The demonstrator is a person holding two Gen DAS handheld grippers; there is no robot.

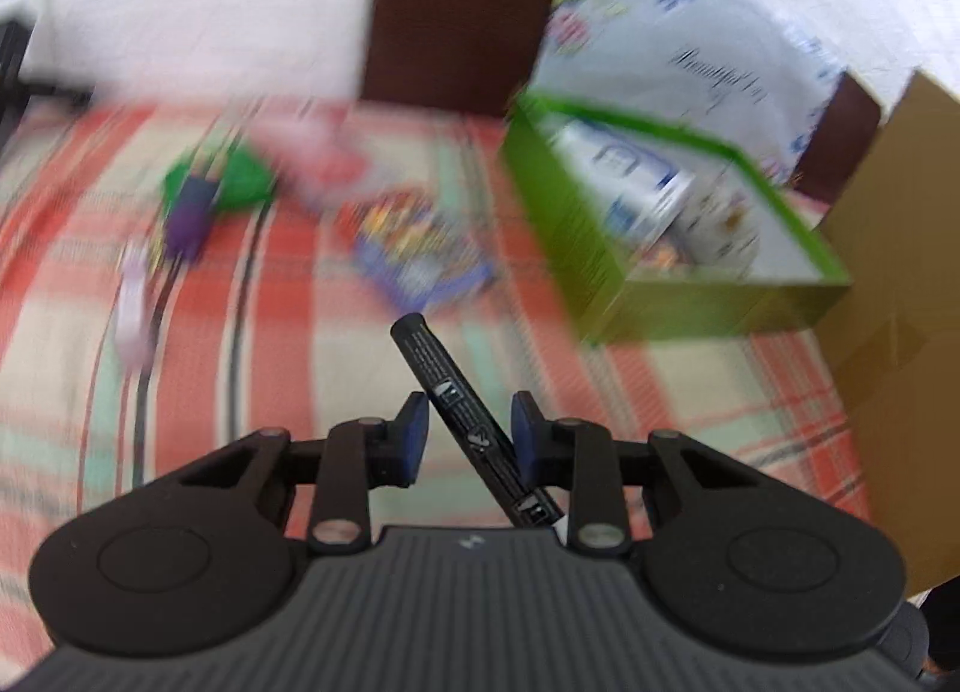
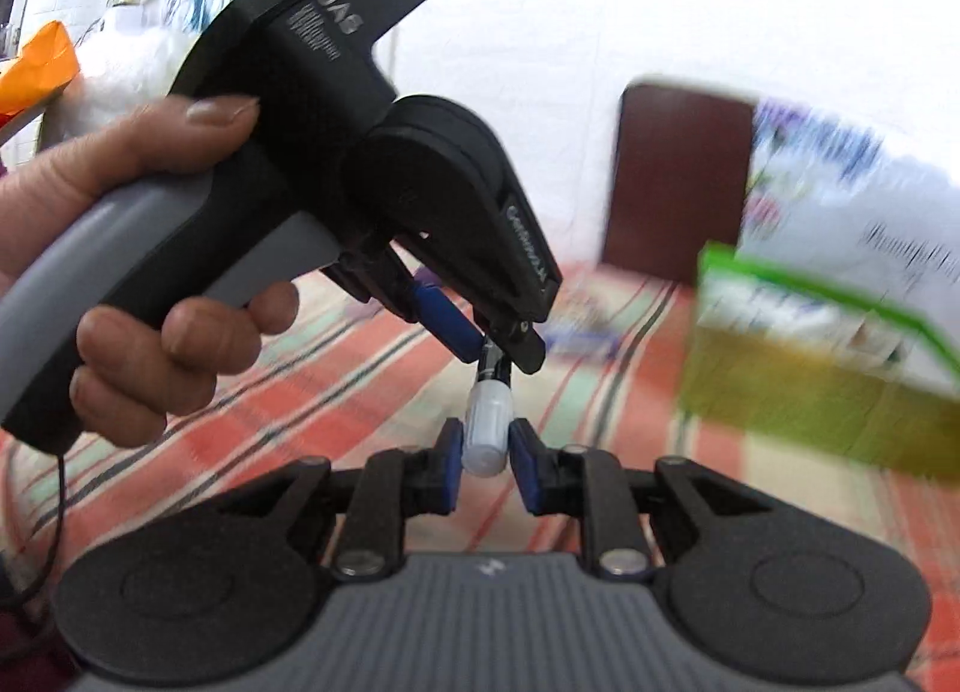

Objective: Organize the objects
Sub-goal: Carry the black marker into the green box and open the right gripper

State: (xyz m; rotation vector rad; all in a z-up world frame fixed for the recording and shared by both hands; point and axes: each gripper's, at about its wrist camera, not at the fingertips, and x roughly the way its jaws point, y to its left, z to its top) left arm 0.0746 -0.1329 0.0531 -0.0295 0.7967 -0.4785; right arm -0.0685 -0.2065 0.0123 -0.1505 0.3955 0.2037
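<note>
Marker (image 1: 456,410): your left gripper (image 1: 469,440) pinches its black barrel, your right gripper (image 2: 485,455) pinches its white cap (image 2: 489,431), above the plaid cloth (image 1: 360,302), near the green box (image 1: 690,248).

Black marker (image 1: 456,404) with white cap (image 2: 487,431); green box (image 1: 708,296); red-checked, perhaps mint-striped, cloth (image 1: 300,344).
</note>
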